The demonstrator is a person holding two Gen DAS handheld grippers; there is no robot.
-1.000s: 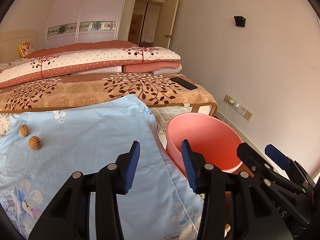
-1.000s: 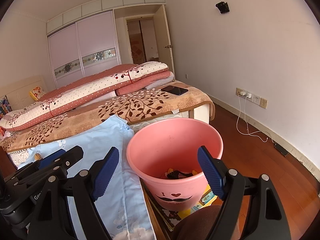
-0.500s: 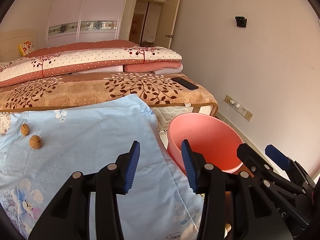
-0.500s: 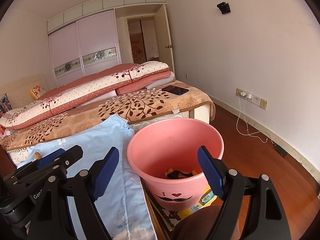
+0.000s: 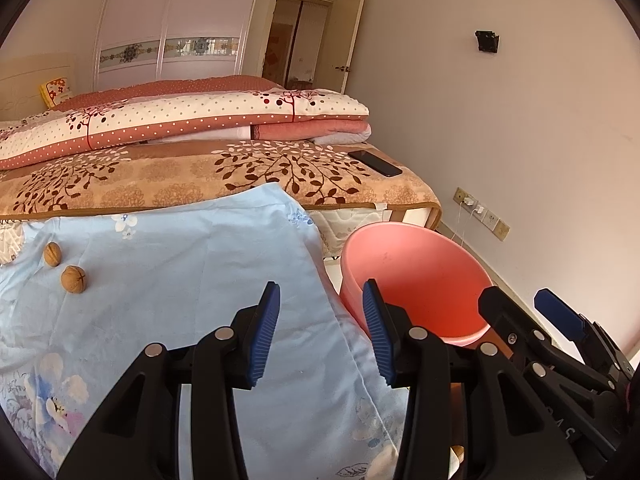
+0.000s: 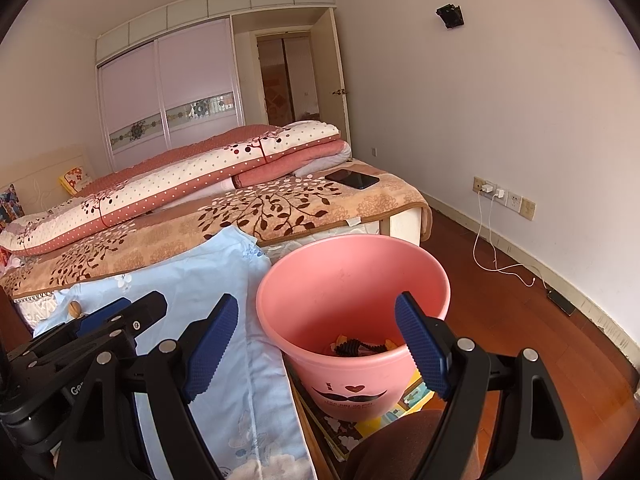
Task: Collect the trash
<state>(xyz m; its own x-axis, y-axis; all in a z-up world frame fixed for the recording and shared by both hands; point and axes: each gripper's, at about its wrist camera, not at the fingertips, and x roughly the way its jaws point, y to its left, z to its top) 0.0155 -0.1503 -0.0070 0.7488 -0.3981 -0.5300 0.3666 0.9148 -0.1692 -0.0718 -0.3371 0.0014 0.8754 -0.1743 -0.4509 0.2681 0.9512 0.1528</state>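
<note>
A pink plastic bin (image 6: pixel 352 292) stands on the floor beside the bed and holds some trash (image 6: pixel 356 347) at its bottom; it also shows in the left wrist view (image 5: pixel 416 276). Two walnuts (image 5: pixel 73 279) lie on a light blue floral cloth (image 5: pixel 180 272) to the left. My left gripper (image 5: pixel 322 336) is open and empty above the cloth's right edge. My right gripper (image 6: pixel 316 344) is open wide and empty, just in front of the bin. One walnut (image 6: pixel 74 308) shows in the right wrist view behind the left gripper.
A bed with a brown leaf-pattern blanket (image 6: pixel 280 212) and folded quilts (image 5: pixel 180 120) lies behind. A black phone (image 6: pixel 352 179) rests on its corner. Charger cables (image 6: pixel 496 256) trail over the wooden floor by the right wall. Colourful books (image 6: pixel 400 408) lie under the bin.
Both grippers stay open and almost still. The left wrist view has drifted slightly, so the walnuts and bin sit a little further right in it.
</note>
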